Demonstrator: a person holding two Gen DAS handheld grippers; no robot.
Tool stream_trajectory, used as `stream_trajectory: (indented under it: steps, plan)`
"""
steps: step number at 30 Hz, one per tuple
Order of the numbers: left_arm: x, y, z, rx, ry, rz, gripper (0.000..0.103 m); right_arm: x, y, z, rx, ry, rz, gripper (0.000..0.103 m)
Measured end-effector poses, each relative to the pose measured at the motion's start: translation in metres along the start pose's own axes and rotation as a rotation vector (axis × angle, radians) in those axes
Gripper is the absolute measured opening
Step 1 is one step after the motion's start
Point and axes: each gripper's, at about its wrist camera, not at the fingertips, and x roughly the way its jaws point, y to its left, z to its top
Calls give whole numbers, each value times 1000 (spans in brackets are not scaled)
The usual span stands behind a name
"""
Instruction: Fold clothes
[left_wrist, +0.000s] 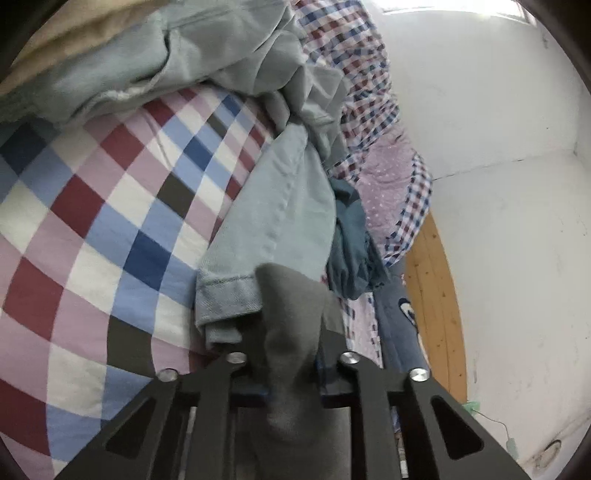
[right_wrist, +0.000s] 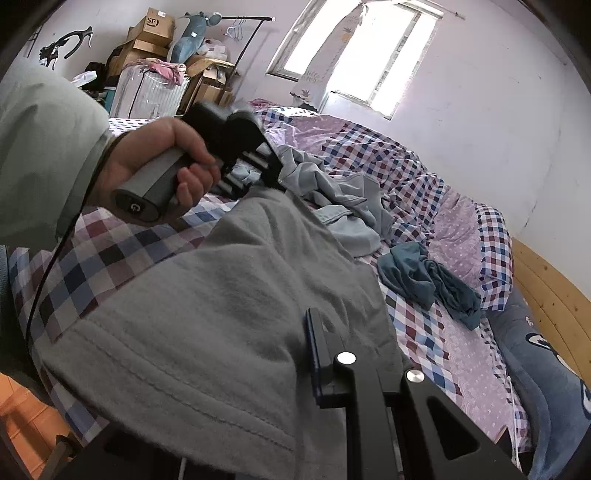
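stretching between your tools, the grey t-shirt (right_wrist: 207, 314) runs toward eleven o'clock: left tool (left_wrist: 291, 328) clenched on its far edge, right tool (right_wrist: 354, 354) clamping the near hem.

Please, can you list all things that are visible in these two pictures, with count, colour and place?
grey garment: one, grey, spread on bed, held by both tools
light blue clothes: a heap, pale blue, beyond it
teal garment: one, teal, crumpled beside quilt
checked sheet: one, red, blue, white, over bed
cardboard boxes: several, brown, far corner
window: one, bright, far wall
left tool: one, black, shut on grey garment
right tool: one, black, shut on grey garment
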Motion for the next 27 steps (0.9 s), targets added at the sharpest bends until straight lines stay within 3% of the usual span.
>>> stream_trajectory:
  steps: [5,13,22,27]
  plan:
    - [-16,-32,-4,132,-37,16,8,1,18,1,-44,-8,-11,15]
    - [-58,-52,2,205,-96,-10,8,10,65,15,-117,-34,6,15]
    - [-121,-31,25,226,-168,-10,7,39,119,46,-196,-50,27,15]
    - [-172,-13,42,233,-247,-9,7,59,162,78,-213,-86,45,15]
